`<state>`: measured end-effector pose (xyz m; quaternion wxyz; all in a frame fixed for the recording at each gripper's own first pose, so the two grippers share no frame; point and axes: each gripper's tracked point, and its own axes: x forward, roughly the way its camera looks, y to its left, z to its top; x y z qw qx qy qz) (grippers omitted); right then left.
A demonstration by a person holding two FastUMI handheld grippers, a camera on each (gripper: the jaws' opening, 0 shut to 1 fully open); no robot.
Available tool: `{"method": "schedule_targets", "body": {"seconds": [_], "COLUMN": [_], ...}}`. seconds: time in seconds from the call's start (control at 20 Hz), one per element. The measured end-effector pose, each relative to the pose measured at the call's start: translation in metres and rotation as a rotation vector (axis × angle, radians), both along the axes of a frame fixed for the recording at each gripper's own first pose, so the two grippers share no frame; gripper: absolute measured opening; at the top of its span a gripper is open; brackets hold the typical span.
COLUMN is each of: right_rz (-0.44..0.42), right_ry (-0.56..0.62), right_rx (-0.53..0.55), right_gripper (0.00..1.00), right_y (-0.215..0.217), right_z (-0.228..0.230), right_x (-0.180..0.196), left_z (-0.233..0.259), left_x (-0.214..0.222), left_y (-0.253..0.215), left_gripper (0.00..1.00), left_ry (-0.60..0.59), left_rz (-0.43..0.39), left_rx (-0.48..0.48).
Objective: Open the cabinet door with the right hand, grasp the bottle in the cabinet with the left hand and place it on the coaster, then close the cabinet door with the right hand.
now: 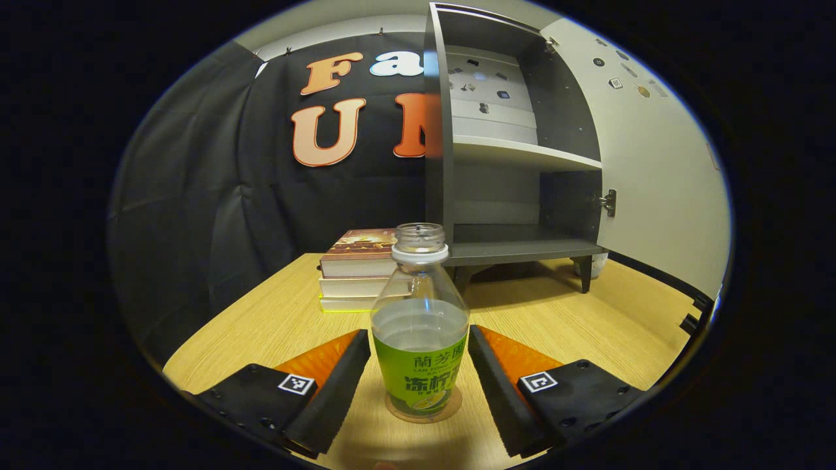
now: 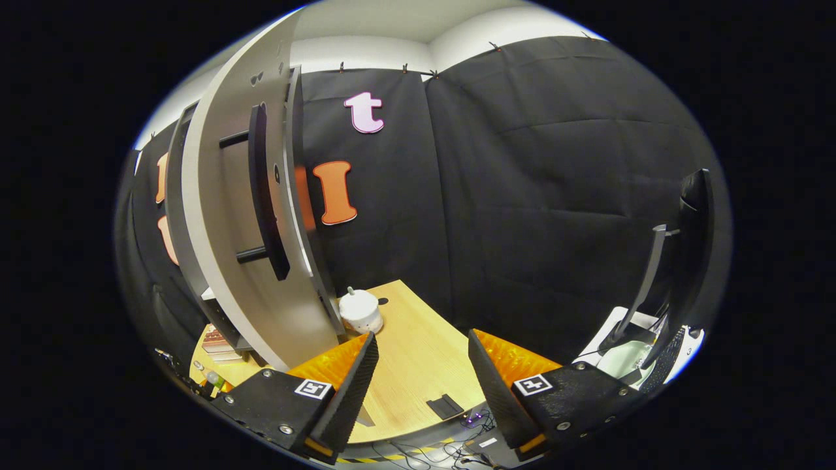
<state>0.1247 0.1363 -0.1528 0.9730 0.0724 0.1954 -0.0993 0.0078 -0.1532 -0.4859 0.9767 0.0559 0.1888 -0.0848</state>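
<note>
In the left gripper view, the left gripper [image 1: 419, 378] sat low over the wooden table [image 1: 261, 326] with its jaws spread wide, and there between them stood the bottle [image 1: 420, 333], upright, cap off, part full of clear liquid, green label facing the camera. Neither finger pressed on it; a sliver of gap showed on each side. The bottle's base rested squarely on the round coaster [image 1: 450, 403], whose rim peeked out beneath it. Just behind, a stack of books [image 1: 356, 271] lay flat toward the left, three high. Farther back stood the dark cabinet [image 1: 509, 196] on short legs, its shelves bare, its door [image 1: 659, 170] swung fully open to the right on a metal hinge [image 1: 609, 202], pale inner face showing a few small stickers. Over in the right gripper view, the right gripper [image 2: 421, 378] hung open too, jaws well apart, gripping nothing, bare table [image 2: 418, 352] showing between them. Just beyond its left finger rose the edge of the open door [image 2: 222, 228], with the long dark handle [image 2: 264, 196] running up its outer face. A small white rounded object [image 2: 359, 312] sat on the table near the door's foot. Off to the far right stood a monitor on its stand [image 2: 679, 261], with the black cloth wall [image 2: 535, 196] behind everything.
</note>
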Motion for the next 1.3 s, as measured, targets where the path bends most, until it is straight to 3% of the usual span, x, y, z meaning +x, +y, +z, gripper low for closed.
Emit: {"method": "schedule_targets", "body": {"seconds": [0.1, 0.15, 0.25, 0.35, 0.45, 0.65, 0.9, 1.1, 1.15, 1.2, 1.25, 1.3], "right_rz": [0.007, 0.015, 0.028, 0.040, 0.060, 0.113, 0.198, 0.218, 0.224, 0.234, 0.241, 0.247], "right_ry": [0.000, -0.001, 0.002, 0.012, 0.023, 0.044, 0.036, 0.031, 0.029, 0.026, 0.024, 0.023], "right_rx": [0.000, 0.003, -0.001, -0.014, -0.028, -0.041, -0.012, -0.023, -0.030, -0.045, -0.062, -0.073], "right_gripper": [0.86, 0.92, 0.87, 0.97, 0.93, 0.93, 0.93, 0.93, 0.99, 0.92, 0.92, 0.99], "right_y": [0.001, 0.002, 0.003, 0.002, 0.002, 0.007, 0.023, 0.024, 0.025, 0.026, 0.024, 0.023], "right_z": [0.001, 0.001, 0.001, 0.000, -0.001, -0.005, -0.004, -0.003, -0.002, 0.000, 0.000, 0.001], "right_x": [0.000, 0.001, 0.001, 0.001, 0.001, 0.003, 0.005, 0.008, 0.009, 0.008, 0.009, 0.009], "left_z": [0.005, 0.008, 0.021, 0.036, 0.059, 0.132, 0.240, 0.311, 0.326, 0.340, 0.352, 0.361], "left_x": [-0.008, -0.013, -0.025, -0.040, -0.057, -0.071, -0.050, -0.035, -0.031, -0.029, -0.028, -0.026], "left_y": [0.002, 0.004, 0.005, 0.003, -0.002, 0.000, 0.018, 0.032, 0.036, 0.038, 0.040, 0.041], "left_gripper": [0.99, 0.99, 0.99, 0.99, 0.99, 0.99, 0.98, 0.99, 0.99, 0.99, 0.97, 0.96], "left_ry": [0.006, 0.012, 0.017, 0.028, 0.047, 0.028, -0.070, -0.142, -0.156, -0.168, -0.180, -0.187], "left_rz": [-0.005, -0.010, -0.022, -0.030, -0.041, -0.004, 0.055, 0.075, 0.077, 0.077, 0.077, 0.076], "left_rx": [0.012, 0.021, 0.024, 0.013, -0.014, -0.022, -0.055, -0.069, -0.070, -0.072, -0.081, -0.094]}}
